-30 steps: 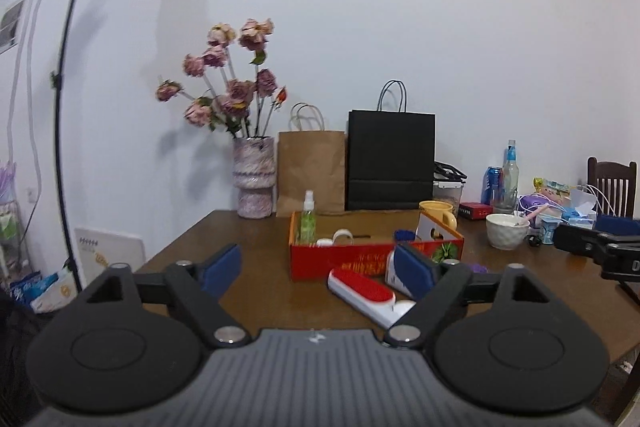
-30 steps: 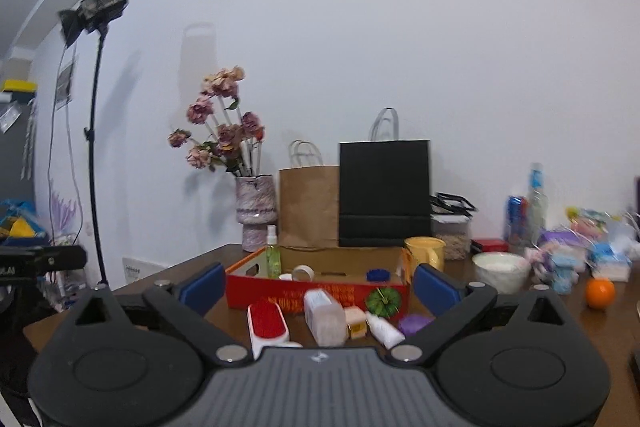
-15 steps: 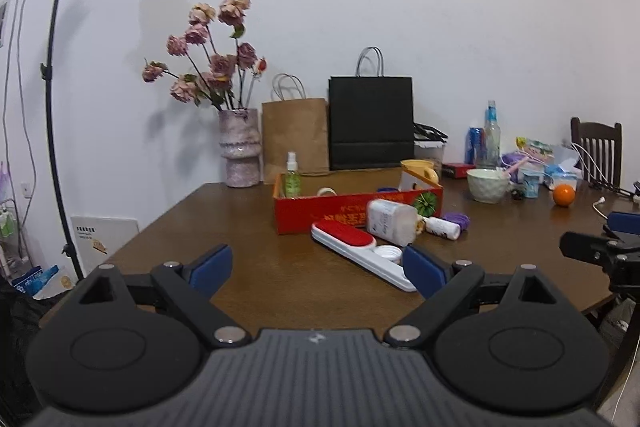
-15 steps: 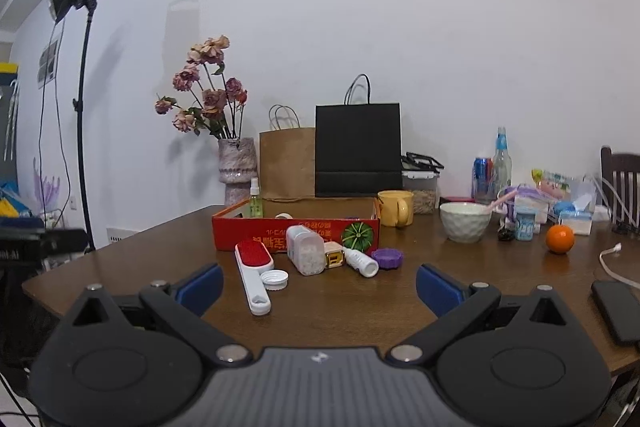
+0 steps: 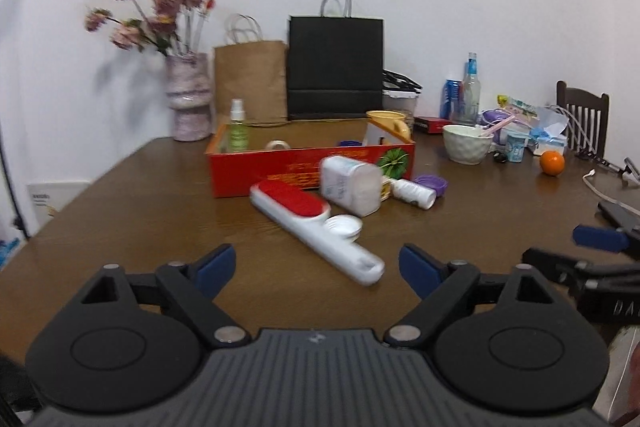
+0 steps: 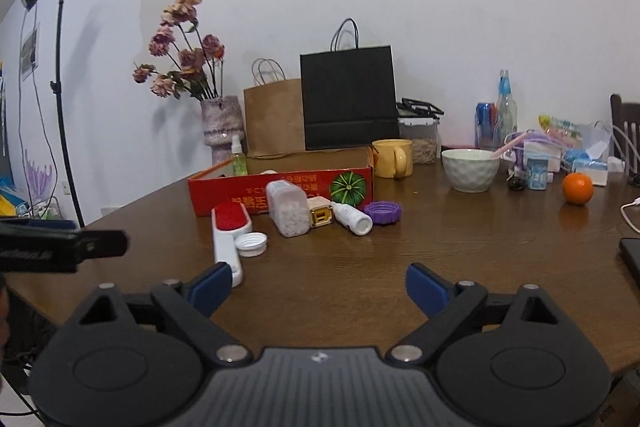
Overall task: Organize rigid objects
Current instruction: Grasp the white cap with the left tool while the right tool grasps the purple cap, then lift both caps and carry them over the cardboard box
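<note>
Wooden and dark brown, the table (image 6: 460, 259) carries everything we must sort. On it stands a red cardboard box (image 6: 280, 193), open-topped, with a green spray bottle (image 6: 239, 157) upright inside. Just in front of the box lie the loose pieces: a long white lint brush (image 5: 312, 223) with a red fuzzy pad, a ribbed white jar (image 6: 288, 213) on its side, a small white bottle (image 6: 352, 219), a flat white lid (image 6: 251, 243) touching the brush, and a ridged purple cap (image 6: 384, 213).

Our left gripper (image 5: 316, 265) and right gripper (image 6: 318, 285) both have jaws that have just been closing a little, yet stand wide apart with nothing between them.

We judge the brush the nearest pick for the left gripper: we should straddle its narrow hard handle crosswise, clear of the lid, since smooth plastic may slip.
</note>
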